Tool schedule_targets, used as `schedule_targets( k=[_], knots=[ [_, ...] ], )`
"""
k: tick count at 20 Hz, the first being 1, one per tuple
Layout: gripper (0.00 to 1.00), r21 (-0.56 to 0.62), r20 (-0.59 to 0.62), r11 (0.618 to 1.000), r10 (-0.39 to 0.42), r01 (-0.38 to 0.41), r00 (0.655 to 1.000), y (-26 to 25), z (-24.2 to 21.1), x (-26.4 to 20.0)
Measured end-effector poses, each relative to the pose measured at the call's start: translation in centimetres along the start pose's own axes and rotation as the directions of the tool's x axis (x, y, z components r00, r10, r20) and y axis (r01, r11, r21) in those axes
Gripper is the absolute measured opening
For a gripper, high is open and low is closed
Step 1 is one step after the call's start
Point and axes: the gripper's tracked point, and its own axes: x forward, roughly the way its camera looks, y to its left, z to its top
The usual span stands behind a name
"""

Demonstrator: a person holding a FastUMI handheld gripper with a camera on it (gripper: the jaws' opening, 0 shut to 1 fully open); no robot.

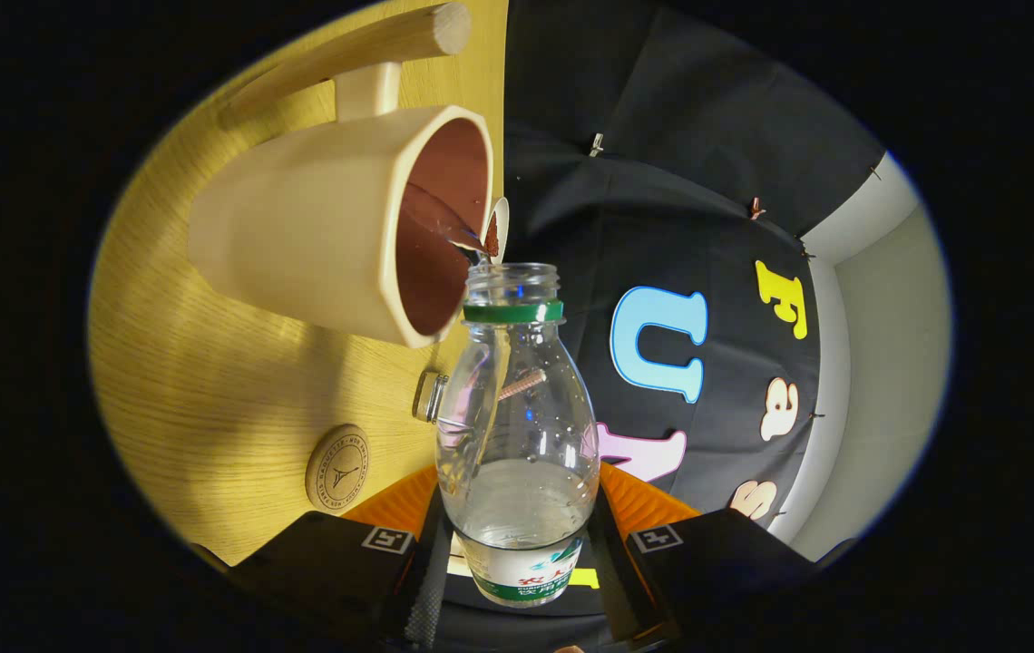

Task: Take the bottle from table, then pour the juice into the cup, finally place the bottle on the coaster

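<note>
My gripper (517,544) is shut on a clear plastic bottle (517,426) with a green neck ring and no cap. One finger presses on each side of its lower body. The whole view is rolled sideways, so the bottle is tipped. Clear liquid lies pooled in the bottle near the fingers. The bottle's open mouth sits at the rim of a beige cup (299,236) with a brown inside, and a thin stream runs from the mouth into the cup. A round cork coaster (337,469) lies on the wooden table (209,390), beside the cup and close to one finger.
A small clear glass item (429,396) stands on the table between the coaster and the bottle. Beyond the cup stand a wooden rod (345,54) and a beige post (367,86). Black cloth (662,181) hangs behind the table's edge.
</note>
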Motion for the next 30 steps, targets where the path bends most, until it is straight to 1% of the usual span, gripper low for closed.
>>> schedule_targets(
  k=[11, 16, 22, 30],
  knots=[
    [0.72, -0.059, 0.010, 0.998, -0.020, 0.021, 1.000, -0.7, 0.0, -0.1],
    [0.71, -0.066, 0.017, 0.998, -0.018, 0.019, 1.000, -0.4, 0.0, -0.3],
    [0.72, -0.086, 0.029, 0.996, -0.035, 0.038, 0.999, -0.9, 0.3, -0.3],
    [0.71, -0.146, 0.054, 0.988, -0.048, 0.056, 0.997, -1.1, 0.9, -0.2]
  ],
)
